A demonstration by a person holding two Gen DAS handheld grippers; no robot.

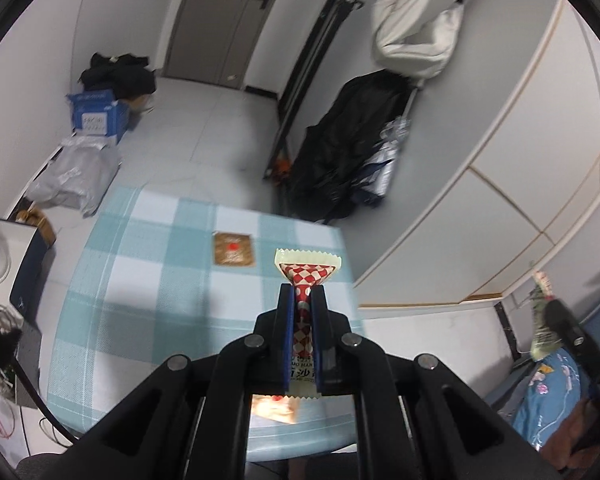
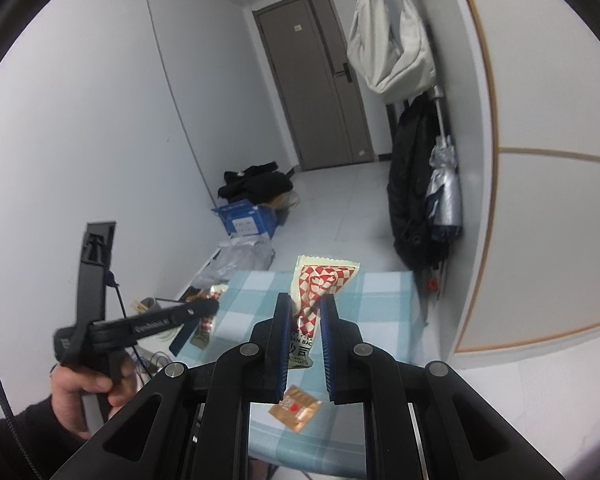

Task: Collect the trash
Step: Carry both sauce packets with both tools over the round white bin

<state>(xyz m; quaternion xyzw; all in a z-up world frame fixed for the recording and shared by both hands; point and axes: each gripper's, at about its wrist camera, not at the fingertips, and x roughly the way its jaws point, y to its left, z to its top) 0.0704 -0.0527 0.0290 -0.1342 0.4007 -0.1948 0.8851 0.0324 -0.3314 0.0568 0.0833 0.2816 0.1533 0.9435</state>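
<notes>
My left gripper [image 1: 303,294] is shut on a red-and-white checkered snack wrapper [image 1: 308,270] and holds it above the blue checked tablecloth [image 1: 140,280]. My right gripper [image 2: 306,306] is shut on a second red-and-white checkered wrapper [image 2: 320,280], also lifted above the table. A small brown sachet [image 1: 234,249] with a red dot lies flat on the cloth; it also shows in the right wrist view [image 2: 296,408] below the fingers. The left gripper [image 2: 196,312] appears at the left of the right wrist view, held by a hand, with its wrapper [image 2: 204,326]. The right gripper [image 1: 556,312] shows at the right edge of the left wrist view.
A blue cardboard box [image 1: 98,114] with dark clothes and a grey plastic bag [image 1: 74,172] sit on the floor beyond the table. A black coat [image 1: 340,152] and umbrella [image 2: 444,196] hang on the right wall. A white cabinet [image 1: 520,160] stands to the right.
</notes>
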